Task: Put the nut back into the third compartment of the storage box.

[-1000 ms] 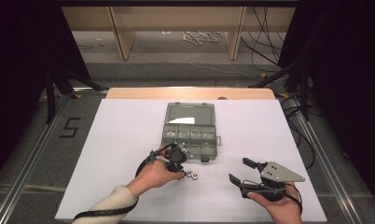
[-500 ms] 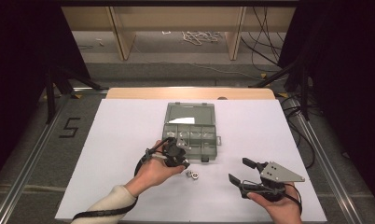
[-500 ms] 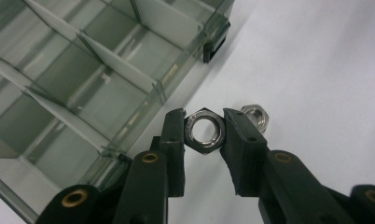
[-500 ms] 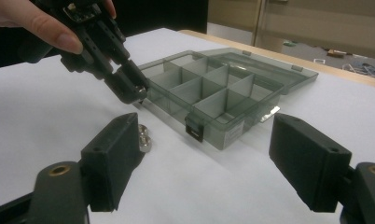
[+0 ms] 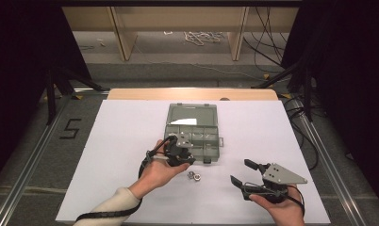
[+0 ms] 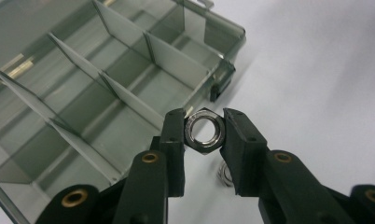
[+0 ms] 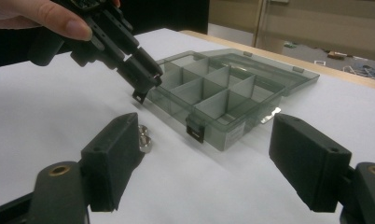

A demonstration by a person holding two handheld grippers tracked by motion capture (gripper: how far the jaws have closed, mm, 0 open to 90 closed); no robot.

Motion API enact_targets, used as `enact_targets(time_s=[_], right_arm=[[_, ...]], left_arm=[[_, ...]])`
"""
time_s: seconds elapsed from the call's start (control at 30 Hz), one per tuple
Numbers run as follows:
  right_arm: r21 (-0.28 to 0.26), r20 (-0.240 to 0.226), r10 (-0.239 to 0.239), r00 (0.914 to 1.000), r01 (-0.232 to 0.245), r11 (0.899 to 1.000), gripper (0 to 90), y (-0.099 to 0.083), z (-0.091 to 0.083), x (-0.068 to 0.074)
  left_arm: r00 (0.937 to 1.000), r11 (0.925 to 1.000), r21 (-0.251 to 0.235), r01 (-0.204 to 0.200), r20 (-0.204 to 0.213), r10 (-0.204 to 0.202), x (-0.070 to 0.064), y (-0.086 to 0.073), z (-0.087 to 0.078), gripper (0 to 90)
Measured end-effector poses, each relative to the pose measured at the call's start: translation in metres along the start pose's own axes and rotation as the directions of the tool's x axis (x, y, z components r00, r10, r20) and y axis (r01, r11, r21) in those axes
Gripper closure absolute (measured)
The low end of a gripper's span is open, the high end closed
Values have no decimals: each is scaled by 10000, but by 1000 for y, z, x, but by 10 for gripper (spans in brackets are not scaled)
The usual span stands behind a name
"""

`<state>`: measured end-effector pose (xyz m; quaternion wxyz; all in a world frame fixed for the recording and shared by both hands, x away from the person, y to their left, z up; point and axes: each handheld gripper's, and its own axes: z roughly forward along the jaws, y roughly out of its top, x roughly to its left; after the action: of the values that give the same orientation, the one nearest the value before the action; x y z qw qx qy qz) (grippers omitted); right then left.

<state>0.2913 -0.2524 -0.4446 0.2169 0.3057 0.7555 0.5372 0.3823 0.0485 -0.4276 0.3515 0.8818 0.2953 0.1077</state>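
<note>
With a hex nut (image 6: 204,131) pinched flat-to-flat above the near edge of the compartment box (image 5: 193,129), the left claw (image 6: 203,130) should clear the wall before releasing, while the right claw (image 5: 246,173) waits agape over the counter (image 5: 121,141).

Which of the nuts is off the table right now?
The nut clamped in the left gripper; the other nuts lie on the table.

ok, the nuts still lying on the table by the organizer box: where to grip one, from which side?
Take a nut on the table from above, jaws across two opposite flats. The left gripper holds its nut that way. They lie close together, so come at the outer one.
</note>
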Motion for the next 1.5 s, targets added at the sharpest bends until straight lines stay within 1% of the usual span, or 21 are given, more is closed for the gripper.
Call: enact_targets(time_s=[0.1,0.13,0.23,0.37,0.4,0.43,0.47,0.5,0.67,0.7,0.73,0.77,0.8,0.97,1.03,1.1,1.17,1.3,1.33,1.47,1.5], right_arm=[[37,-40,72,10000,-72,10000,254,0,0,0],[148,-97,236,9997,-234,9996,254,0,0,1],[-3,-10,5,10000,-5,10000,254,0,0,0],[-3,14,-4,10000,4,10000,254,0,0,0],[-141,-32,68,10000,-69,9999,254,-1,2,1],[-23,-27,81,10000,-81,10000,254,0,1,1],[-154,-51,96,9999,-97,9998,254,-1,2,1],[20,-29,67,10000,-67,10000,254,0,0,0],[-69,-30,18,10000,-18,10000,254,-1,1,0],[-154,-49,76,10000,-77,9999,254,-1,2,0],[-43,-178,306,9994,-307,9995,254,-1,2,2],[-150,-83,106,9999,-108,9998,254,-1,2,1],[13,-16,38,10000,-38,10000,254,0,0,0],[-140,-9,16,10000,-16,9999,254,-1,2,0],[-106,-61,113,9999,-114,9999,254,-1,1,1],[-185,5,15,10000,-15,9998,254,-1,2,0],[-217,9,24,10000,-24,9998,254,-1,2,1],[-217,10,18,10000,-17,9998,254,-1,2,0],[-183,-3,7,10000,-7,9998,254,-1,2,0],[-223,8,19,10000,-19,9997,254,-1,2,0],[-135,-13,5,10000,-5,9999,254,-1,1,0]], left_arm=[[9997,9988,-491,89,-239,-101,0,1,-2,699],[9994,9981,-606,75,-326,-95,0,1,-3,699],[9989,9963,-853,48,-459,-87,1,3,-5,699],[9983,9926,-1208,117,-546,-184,2,5,-5,699],[9985,9924,-1228,105,-516,-169,3,5,-6,699],[9985,9916,-1286,137,-508,-204,3,6,-6,699],[9983,9918,-1277,110,-560,-183,3,6,-7,699],[9982,9912,-1321,77,-578,-155,3,7,-7,699],[9978,9899,-1408,177,-612,-265,6,10,-6,699],[9974,9887,-1483,228,-640,-326,6,11,-6,699],[9975,9886,-1501,120,-665,-222,7,12,-7,699],[9974,9880,-1530,207,-655,-311,8,13,-7,699],[9971,9869,-1597,227,-675,-339,8,14,-6,699],[9962,9848,-1720,231,-792,-372,11,16,-6,699],[9954,9825,-1829,363,-803,-518,12,17,-5,699],[9942,9817,-1857,431,-888,-605,12,17,-6,698],[9951,9810,-1895,422,-798,-583,14,18,-5,699],[9924,9779,-2024,524,-984,-735,14,19,-3,699],[9927,9786,-2013,436,-1013,-651,15,20,-3,699],[9914,9752,-2137,571,-1031,-807,16,21,-1,699],[9919,9767,-2100,436,-1072,-674,17,22,-1,699]])
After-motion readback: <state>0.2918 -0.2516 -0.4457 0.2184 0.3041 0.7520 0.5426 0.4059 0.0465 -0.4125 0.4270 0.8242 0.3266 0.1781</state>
